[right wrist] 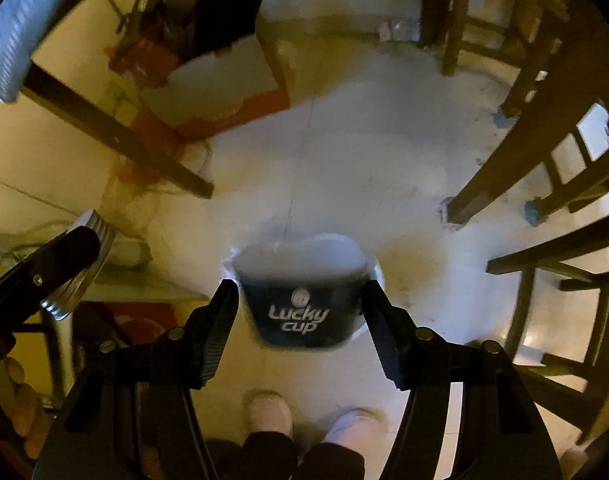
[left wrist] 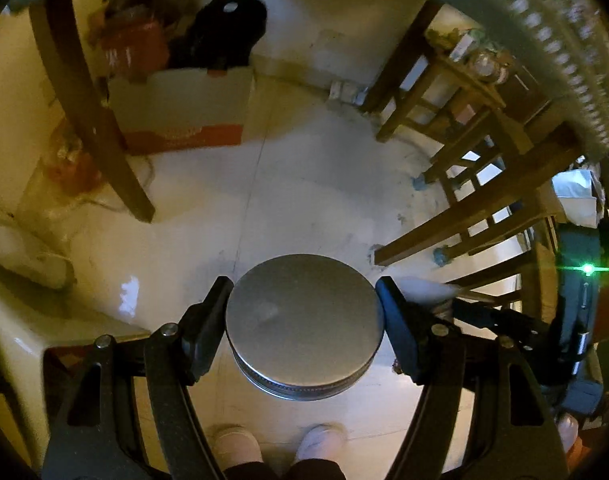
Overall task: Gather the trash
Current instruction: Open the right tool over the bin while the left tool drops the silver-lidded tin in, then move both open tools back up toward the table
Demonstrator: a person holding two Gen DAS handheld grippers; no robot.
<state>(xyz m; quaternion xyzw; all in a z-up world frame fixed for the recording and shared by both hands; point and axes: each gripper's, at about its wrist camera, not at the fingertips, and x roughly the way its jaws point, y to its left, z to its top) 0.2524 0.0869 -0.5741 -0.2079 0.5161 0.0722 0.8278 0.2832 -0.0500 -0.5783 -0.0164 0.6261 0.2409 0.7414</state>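
1. The metal lid (left wrist: 304, 328) sits clamped between the left gripper (left wrist: 304, 312) pads, jaws fairly wide on its rim, hanging above the pale floor (left wrist: 304, 184) at 12 o'clock from the person's shoes (left wrist: 320, 440). Keep it level and squeezed until it is over a bin.
2. The dark "Lucky cup" paper cup (right wrist: 304, 300), white inside and slightly crushed, is pinched at its sides by the right gripper (right wrist: 300, 304); grip gently.
3. Chair legs (right wrist: 524, 160) crowd 3 o'clock; a cardboard box (right wrist: 216, 80) stands at 11 o'clock.
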